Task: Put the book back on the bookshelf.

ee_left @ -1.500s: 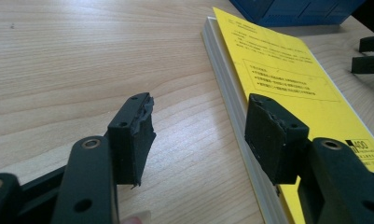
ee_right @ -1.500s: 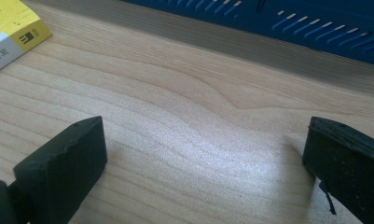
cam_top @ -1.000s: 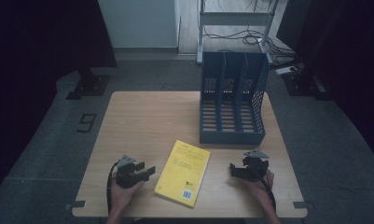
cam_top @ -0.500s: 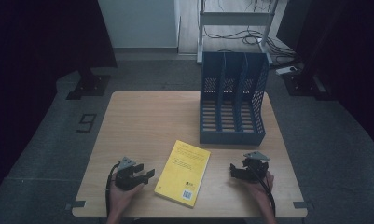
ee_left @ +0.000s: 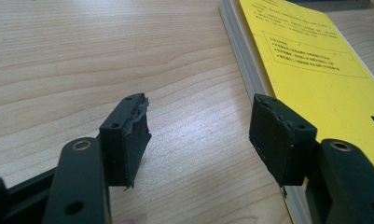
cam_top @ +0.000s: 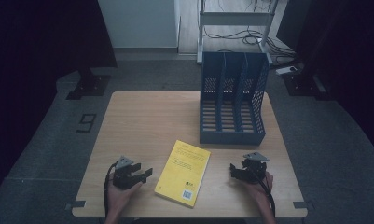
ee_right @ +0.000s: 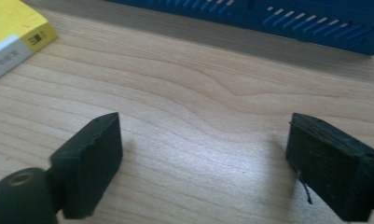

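A yellow book lies flat near the table's front edge, between my two grippers. My left gripper rests on the table to the book's left and points at it. Its jaws have just been opening and stand open, with bare wood between them and the book's edge by the right jaw. My right gripper sits to the book's right. Its jaws have just been closing a little but stand open, with nothing between them. A corner of the book shows at the upper left.
A blue file rack with three slots stands at the back right of the wooden table; its base lies beyond my right gripper. A metal shelf frame and cables are on the floor behind.
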The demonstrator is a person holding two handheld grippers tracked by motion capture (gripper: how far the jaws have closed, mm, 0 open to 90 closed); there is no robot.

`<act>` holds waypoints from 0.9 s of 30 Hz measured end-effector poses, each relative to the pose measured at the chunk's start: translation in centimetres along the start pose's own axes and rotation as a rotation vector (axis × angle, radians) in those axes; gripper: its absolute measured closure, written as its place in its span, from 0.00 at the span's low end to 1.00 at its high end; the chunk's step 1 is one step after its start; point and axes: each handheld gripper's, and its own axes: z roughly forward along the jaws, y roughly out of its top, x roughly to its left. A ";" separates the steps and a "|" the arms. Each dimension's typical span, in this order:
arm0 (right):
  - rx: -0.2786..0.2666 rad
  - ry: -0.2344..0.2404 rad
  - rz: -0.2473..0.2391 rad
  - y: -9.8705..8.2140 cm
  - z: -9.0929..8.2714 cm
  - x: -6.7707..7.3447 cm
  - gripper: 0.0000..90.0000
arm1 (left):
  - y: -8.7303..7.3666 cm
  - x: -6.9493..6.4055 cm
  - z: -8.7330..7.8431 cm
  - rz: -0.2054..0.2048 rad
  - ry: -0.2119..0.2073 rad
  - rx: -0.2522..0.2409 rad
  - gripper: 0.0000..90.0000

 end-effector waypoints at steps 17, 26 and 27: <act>-0.042 0.039 -0.031 0.8 -0.5 2.1 0.18 | 0.3 -0.4 0.1 0.002 -0.006 0.001 0.41; -0.088 0.113 -0.029 1.5 -1.5 4.1 0.18 | 0.4 -0.1 -0.3 -0.006 -0.007 -0.011 0.41; -0.094 0.120 -0.027 1.6 -1.6 4.2 0.19 | 0.4 -0.1 -0.2 -0.007 -0.006 -0.009 0.41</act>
